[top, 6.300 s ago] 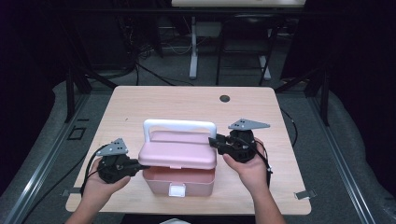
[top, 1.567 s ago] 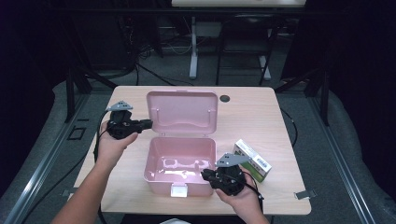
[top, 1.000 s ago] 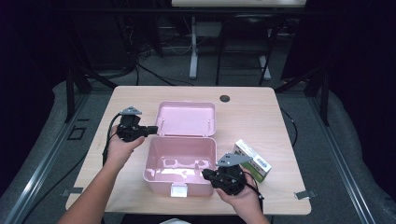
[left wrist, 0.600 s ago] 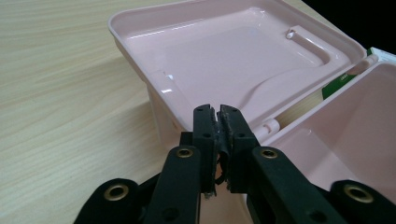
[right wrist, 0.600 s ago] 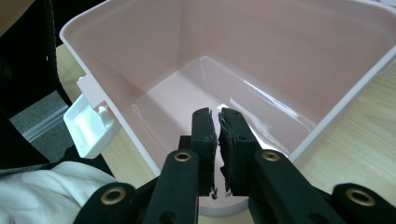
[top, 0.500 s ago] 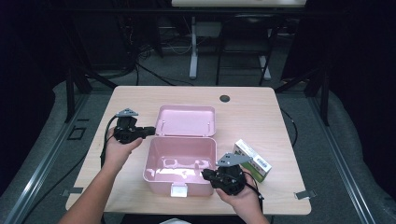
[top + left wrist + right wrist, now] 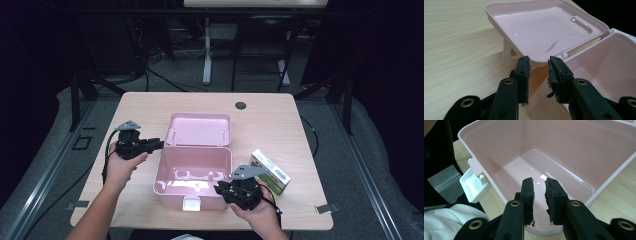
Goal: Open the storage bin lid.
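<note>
A pink plastic box (image 7: 192, 175) stands open and empty at the table's near middle, its lid (image 7: 200, 129) laid back behind it. In the left gripper view the lid (image 7: 544, 30) rests on its handle, beside the box's wall (image 7: 614, 65). My left gripper (image 7: 161, 144) is at the box's back left corner, open by a narrow gap (image 7: 539, 65), just short of the lid's rim. My right gripper (image 7: 219, 188) hangs over the box's front right corner, its jaws slightly apart (image 7: 539, 185) above the bare pink floor (image 7: 524, 167). A white latch (image 7: 475, 183) hangs from the front wall.
A small green and white carton (image 7: 270, 171) lies on the table to the right of the box, beside my right hand. The wooden table (image 7: 280, 120) has a dark cable hole (image 7: 241, 105) near its far edge. Cables and metal frames stand beyond it.
The box, closed 6.3 s ago, is open. Over the last 1.6 s the lid tipped from upright to flat and my left gripper came nearer. The right gripper stayed put.
</note>
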A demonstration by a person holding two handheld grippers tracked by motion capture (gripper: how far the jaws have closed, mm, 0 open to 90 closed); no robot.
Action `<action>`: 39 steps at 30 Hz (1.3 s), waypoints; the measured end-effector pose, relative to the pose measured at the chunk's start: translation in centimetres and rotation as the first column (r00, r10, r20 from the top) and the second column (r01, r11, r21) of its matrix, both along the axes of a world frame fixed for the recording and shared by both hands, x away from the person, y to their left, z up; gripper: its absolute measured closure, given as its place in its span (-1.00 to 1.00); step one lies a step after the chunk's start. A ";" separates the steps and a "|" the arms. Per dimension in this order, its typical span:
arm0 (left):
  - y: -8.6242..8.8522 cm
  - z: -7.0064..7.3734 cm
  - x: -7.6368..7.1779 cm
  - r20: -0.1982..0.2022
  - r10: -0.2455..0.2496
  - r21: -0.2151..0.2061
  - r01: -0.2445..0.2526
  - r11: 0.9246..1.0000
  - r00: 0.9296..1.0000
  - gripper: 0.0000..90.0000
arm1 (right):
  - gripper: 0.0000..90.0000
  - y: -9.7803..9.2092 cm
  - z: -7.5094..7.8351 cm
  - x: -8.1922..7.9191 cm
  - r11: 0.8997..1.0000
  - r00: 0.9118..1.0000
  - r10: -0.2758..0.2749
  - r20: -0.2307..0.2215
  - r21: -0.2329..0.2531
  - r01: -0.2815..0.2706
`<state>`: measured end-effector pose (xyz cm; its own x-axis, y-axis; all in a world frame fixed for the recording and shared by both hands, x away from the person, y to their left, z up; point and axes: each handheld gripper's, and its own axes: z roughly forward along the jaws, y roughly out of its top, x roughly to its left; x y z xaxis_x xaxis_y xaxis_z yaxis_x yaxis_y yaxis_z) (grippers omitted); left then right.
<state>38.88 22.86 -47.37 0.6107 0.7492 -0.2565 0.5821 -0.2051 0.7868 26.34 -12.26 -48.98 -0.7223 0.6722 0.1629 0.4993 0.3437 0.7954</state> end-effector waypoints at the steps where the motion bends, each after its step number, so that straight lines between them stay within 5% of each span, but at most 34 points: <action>1: 0.1 0.0 -0.1 0.000 0.002 -0.008 -0.002 1.000 1.000 0.51 | 0.69 0.0 0.0 0.0 1.000 1.000 0.001 0.002 -0.001 -0.001; 23: 0.2 0.2 -1.5 0.008 -0.040 0.021 0.040 0.999 0.999 0.23 | 0.31 0.1 0.5 0.0 1.000 0.999 -0.001 0.045 0.006 0.001; 31: 0.4 0.2 -1.7 -0.004 -0.042 0.037 0.042 0.998 0.999 0.14 | 0.09 -0.8 1.2 0.2 0.997 0.998 0.010 0.056 0.071 -0.014; 39: 0.7 1.0 -2.1 0.017 -0.023 0.049 0.022 0.999 1.000 0.10 | -0.06 -2.3 2.2 1.1 0.995 0.997 -0.056 0.047 0.088 0.051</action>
<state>36.82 23.52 -46.38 0.6316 0.7466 -0.2090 0.5634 -0.2568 0.7853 27.47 -14.59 -46.80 -0.6944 0.6949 0.1868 0.4742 0.2465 0.8452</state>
